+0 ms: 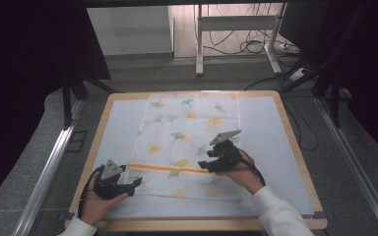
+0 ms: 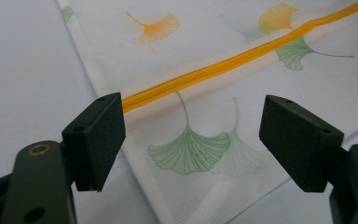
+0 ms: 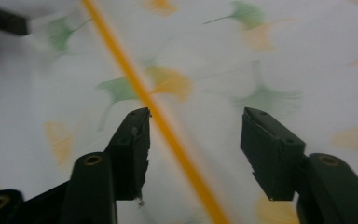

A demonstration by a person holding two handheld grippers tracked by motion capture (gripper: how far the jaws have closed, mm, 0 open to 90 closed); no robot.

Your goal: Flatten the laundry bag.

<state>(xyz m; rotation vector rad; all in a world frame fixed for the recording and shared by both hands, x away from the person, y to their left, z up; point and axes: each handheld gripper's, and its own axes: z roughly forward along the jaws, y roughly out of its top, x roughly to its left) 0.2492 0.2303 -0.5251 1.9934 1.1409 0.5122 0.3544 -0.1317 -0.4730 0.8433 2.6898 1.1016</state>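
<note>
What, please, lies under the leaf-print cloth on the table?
The cloth lies flat on a pale mat that shows on both sides, on the wooden table. Anything beneath the cloth's middle is hidden.

High view: fixed above the person's edge of the table [image 1: 285, 129], looking forward and down, far enough to take in the whole top and the floor beyond. Left gripper view: low and close over the cloth [image 2: 242, 93], facing along its jaws across the orange stripe [image 2: 223, 65]. Right gripper view: close above the same cloth, looking down, blurred. All three share cloth and stripe.
</note>
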